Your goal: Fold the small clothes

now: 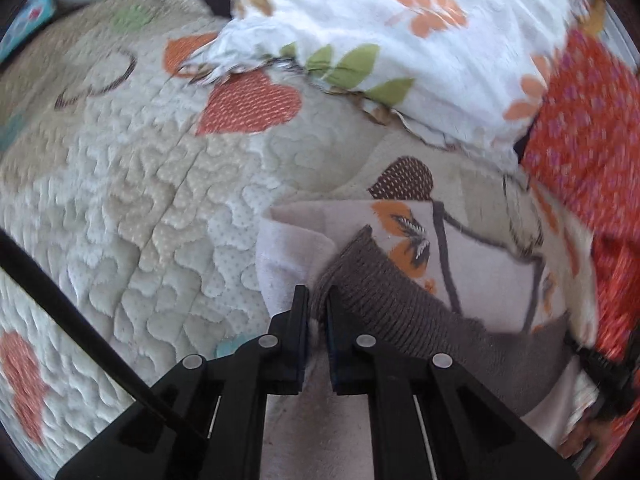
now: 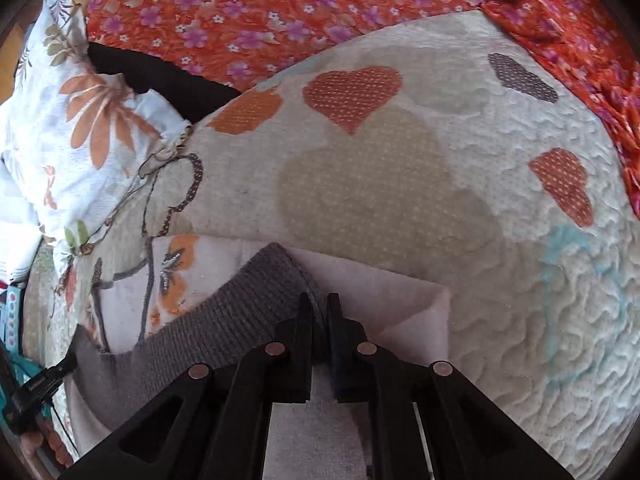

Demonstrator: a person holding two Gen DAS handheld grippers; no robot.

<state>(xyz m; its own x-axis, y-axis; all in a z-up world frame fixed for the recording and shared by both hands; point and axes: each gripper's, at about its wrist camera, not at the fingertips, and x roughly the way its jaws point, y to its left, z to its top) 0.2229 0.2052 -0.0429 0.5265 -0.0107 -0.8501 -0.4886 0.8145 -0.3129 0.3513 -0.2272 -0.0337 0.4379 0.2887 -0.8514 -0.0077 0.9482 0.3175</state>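
A small pale garment (image 1: 296, 240) with an orange butterfly print (image 1: 408, 240) and a grey ribbed band (image 1: 380, 292) lies on the quilted bed cover. My left gripper (image 1: 318, 300) is shut on the grey band at its left end, with cloth pinched between the fingers. In the right wrist view the same garment (image 2: 400, 292) shows its grey band (image 2: 256, 288) running left, and my right gripper (image 2: 320, 304) is shut on the band's right end. The butterfly print (image 2: 176, 276) sits left of that grip. The other gripper's tip (image 2: 44, 384) shows at the lower left edge.
The cream quilted cover (image 1: 140, 200) with heart patches spreads to the left, and in the right view (image 2: 500, 240) to the right. A white floral pillow (image 1: 400, 40) lies behind. An orange flowered cloth (image 2: 280, 12) covers the far side.
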